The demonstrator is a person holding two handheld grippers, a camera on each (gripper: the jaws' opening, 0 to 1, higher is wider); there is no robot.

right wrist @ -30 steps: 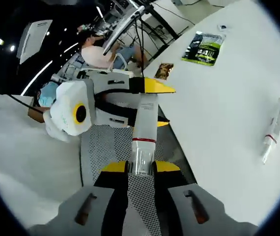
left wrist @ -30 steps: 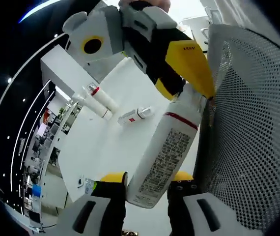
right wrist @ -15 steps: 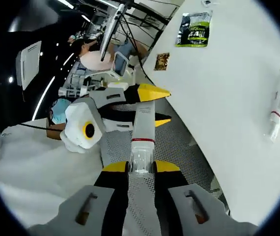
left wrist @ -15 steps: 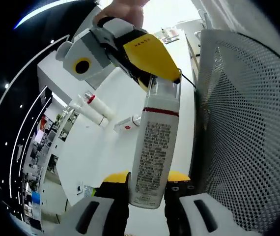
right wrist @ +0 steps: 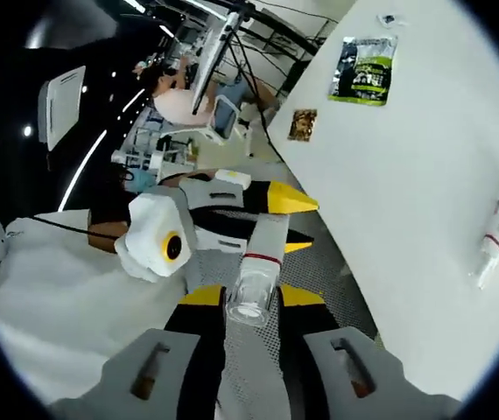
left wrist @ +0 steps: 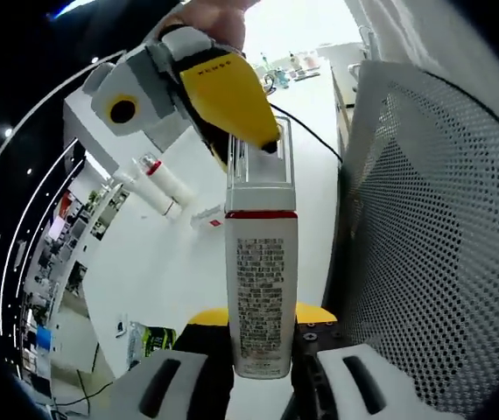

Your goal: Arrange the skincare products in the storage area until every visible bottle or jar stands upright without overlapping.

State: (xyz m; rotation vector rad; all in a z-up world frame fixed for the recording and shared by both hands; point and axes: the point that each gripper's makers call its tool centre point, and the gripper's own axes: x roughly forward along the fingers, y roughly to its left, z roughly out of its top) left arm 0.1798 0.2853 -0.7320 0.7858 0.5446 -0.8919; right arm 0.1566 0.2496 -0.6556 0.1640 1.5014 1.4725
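Note:
A white bottle (left wrist: 263, 297) with a red band and a clear cap runs straight up the left gripper view. My left gripper (left wrist: 263, 319) is shut on its base. My right gripper (left wrist: 254, 144) comes in from the top with its yellow jaws closed on the clear cap. In the right gripper view the same bottle (right wrist: 263, 254) points away from me, its cap clamped in my right gripper (right wrist: 251, 302), and the left gripper (right wrist: 289, 219) holds the far end. The bottle hangs in the air beside a white mesh basket (left wrist: 433, 245).
The mesh basket (right wrist: 319, 262) lies below the bottle. On the white table (left wrist: 179, 262) lie two white tubes (left wrist: 158, 179) and a small tube (left wrist: 207, 217). A tube (right wrist: 497, 226), a green packet (right wrist: 365, 70) and a brown sachet (right wrist: 299, 124) lie on the table.
The bottle has swung from a slant to run straight up the left gripper view, held at both ends throughout. The right gripper has moved higher over the cap.

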